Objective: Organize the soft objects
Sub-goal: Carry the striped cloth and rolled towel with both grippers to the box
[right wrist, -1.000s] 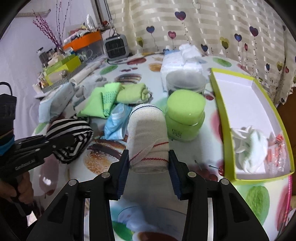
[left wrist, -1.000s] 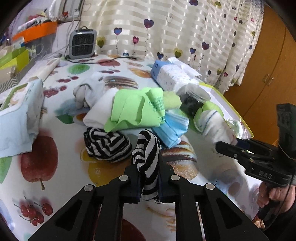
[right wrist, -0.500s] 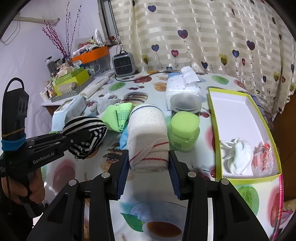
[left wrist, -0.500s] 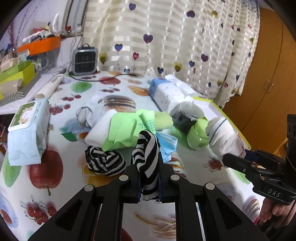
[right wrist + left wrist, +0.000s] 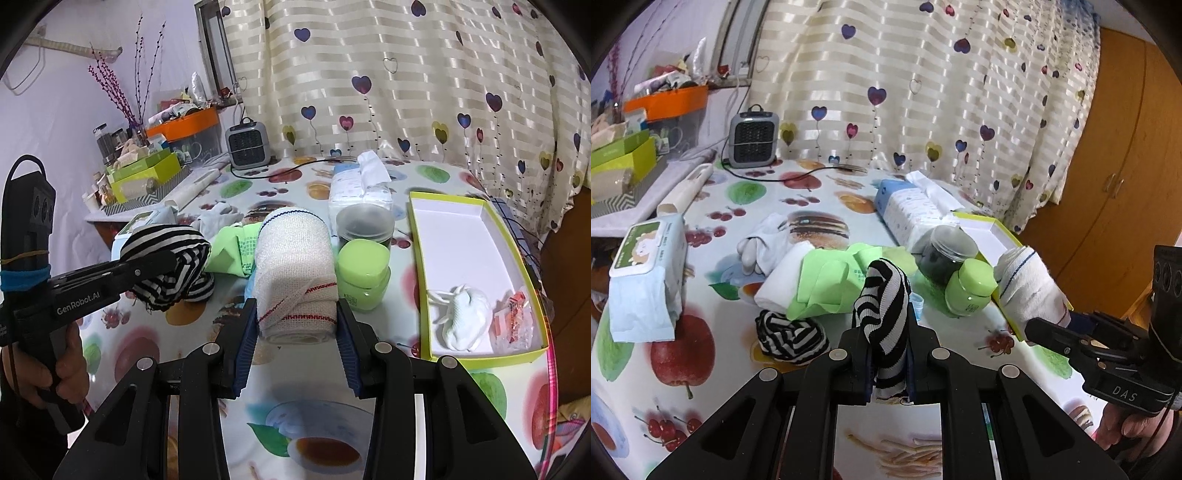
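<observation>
My left gripper [image 5: 886, 360] is shut on a black-and-white striped sock [image 5: 884, 306], held above the fruit-print table [image 5: 713, 376]. A second striped sock [image 5: 790, 338] lies bunched on the table just left of it. My right gripper [image 5: 297, 334] is shut on a rolled white cloth with red stitching [image 5: 295, 273], also lifted off the table. In the right wrist view the left gripper [image 5: 147, 269] enters from the left with its striped sock [image 5: 166, 243]. In the left wrist view the right gripper [image 5: 1045, 328] shows at the right with the white roll [image 5: 1027, 288].
A pile of green cloths [image 5: 831, 280], a white folded towel [image 5: 779, 280] and a blue cloth lie mid-table. Two jars [image 5: 364, 273], a tissue pack [image 5: 360, 188] and a wipes pack [image 5: 646, 273] stand around. A yellow-rimmed tray [image 5: 417, 258] at right holds a white soft item [image 5: 463, 317].
Both grippers have risen with their loads and tilted up, so more curtain and room shows. The table objects sit lower and smaller in both views. Neither grip has changed.
</observation>
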The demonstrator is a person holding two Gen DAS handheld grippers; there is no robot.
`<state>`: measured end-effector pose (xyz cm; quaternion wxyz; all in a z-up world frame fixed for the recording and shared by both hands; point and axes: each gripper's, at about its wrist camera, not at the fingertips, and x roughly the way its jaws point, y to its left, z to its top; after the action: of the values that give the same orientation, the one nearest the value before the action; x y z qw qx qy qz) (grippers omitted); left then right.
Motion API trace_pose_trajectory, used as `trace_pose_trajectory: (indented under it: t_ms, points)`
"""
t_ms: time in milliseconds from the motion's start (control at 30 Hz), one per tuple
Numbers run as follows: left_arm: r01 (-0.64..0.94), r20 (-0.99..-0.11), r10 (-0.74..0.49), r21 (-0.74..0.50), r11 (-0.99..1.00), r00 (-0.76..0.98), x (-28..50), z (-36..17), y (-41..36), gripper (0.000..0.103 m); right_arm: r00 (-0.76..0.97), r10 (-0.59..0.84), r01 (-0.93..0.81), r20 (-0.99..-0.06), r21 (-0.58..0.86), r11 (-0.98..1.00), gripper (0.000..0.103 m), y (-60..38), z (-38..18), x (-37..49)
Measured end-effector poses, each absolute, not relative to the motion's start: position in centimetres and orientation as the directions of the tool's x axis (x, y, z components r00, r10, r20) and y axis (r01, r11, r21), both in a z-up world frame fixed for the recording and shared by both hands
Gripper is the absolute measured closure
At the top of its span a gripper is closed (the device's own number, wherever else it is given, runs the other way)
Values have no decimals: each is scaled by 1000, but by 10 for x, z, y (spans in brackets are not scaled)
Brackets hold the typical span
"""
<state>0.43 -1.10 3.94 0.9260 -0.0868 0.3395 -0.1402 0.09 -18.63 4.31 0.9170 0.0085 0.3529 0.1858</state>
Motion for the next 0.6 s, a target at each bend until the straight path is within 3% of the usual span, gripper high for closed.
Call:
trace_pose_trajectory:
  t_ms: [600]
  points:
    - [242, -553, -374, -299, 923, 745, 17, 63, -13, 91, 723, 316, -277, -615, 161, 947, 61, -214, 55, 1]
